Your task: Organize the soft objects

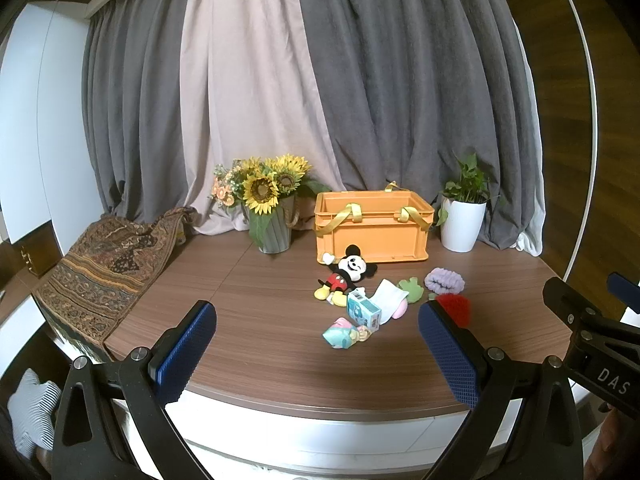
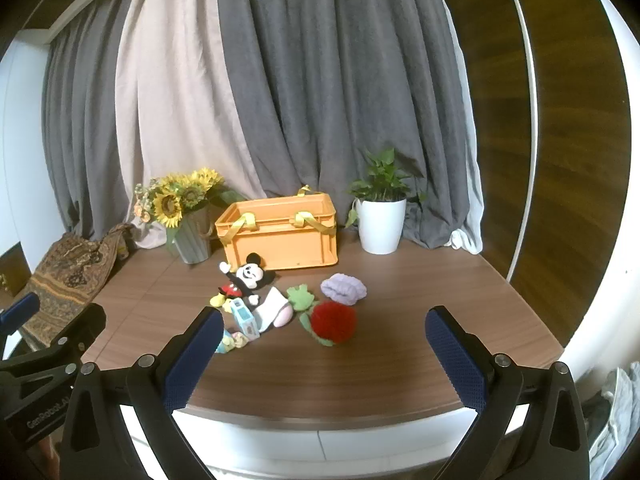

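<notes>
An orange crate (image 1: pixel 372 226) (image 2: pixel 280 236) with yellow handles stands at the back of the wooden table. In front of it lie a Mickey plush (image 1: pixel 346 274) (image 2: pixel 244 280), a small blue box (image 1: pixel 363 310) (image 2: pixel 246 320), a white and pink sock (image 1: pixel 390 298) (image 2: pixel 274 306), a green plush (image 1: pixel 412 288) (image 2: pixel 298 296), a purple scrunchie (image 1: pixel 444 282) (image 2: pixel 344 288), a red pompom (image 1: pixel 454 308) (image 2: pixel 334 320) and a pastel toy (image 1: pixel 346 332) (image 2: pixel 232 340). My left gripper (image 1: pixel 316 354) and right gripper (image 2: pixel 326 354) are open and empty, at the table's front edge, short of the pile.
A vase of sunflowers (image 1: pixel 268 200) (image 2: pixel 184 208) stands left of the crate, a white potted plant (image 1: pixel 464 208) (image 2: pixel 380 216) right of it. A patterned cloth (image 1: pixel 104 272) (image 2: pixel 68 276) drapes the table's left edge. Curtains hang behind.
</notes>
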A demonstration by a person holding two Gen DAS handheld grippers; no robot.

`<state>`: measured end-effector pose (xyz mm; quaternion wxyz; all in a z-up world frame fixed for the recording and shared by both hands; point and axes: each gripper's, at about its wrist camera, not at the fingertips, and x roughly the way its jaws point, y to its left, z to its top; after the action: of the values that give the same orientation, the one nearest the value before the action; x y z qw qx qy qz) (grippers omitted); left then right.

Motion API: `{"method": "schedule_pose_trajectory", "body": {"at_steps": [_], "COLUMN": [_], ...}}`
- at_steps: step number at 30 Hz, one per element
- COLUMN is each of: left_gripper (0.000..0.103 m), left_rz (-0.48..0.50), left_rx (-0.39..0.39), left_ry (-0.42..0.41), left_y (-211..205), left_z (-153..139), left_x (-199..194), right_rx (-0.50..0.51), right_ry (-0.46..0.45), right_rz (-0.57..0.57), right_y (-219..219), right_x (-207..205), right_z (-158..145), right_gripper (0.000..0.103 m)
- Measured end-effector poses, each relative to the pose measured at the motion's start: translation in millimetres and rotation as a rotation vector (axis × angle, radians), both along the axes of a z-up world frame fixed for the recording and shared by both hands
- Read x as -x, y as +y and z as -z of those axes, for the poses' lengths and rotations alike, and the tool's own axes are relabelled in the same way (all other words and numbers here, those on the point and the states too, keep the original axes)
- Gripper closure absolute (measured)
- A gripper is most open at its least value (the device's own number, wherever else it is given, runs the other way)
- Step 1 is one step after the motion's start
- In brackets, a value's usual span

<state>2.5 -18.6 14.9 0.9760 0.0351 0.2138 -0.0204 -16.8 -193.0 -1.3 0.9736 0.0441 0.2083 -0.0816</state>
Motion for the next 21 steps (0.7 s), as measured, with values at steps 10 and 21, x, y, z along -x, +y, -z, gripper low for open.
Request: {"method": "schedule_pose_trajectory", "body": {"at_steps": [10,21], "left_gripper": [0.0,0.0], "left_rz": [-0.001,0.001], "left_rx": [0.001,0.0], "left_ry": [-0.002,-0.003], "left_y": [1.1,-2.4], "left_z": [1.8,2.6], "left_x": [0.8,1.0], "right_rx": [0.001,0.001], "right_ry": [0.0,0.0], "right_rz": [0.002,0.002], "right_y": [0.8,0.5], "right_x": [0.2,-0.4], "right_z": [0.5,1.0], "right_gripper": [0.001,0.001]}}
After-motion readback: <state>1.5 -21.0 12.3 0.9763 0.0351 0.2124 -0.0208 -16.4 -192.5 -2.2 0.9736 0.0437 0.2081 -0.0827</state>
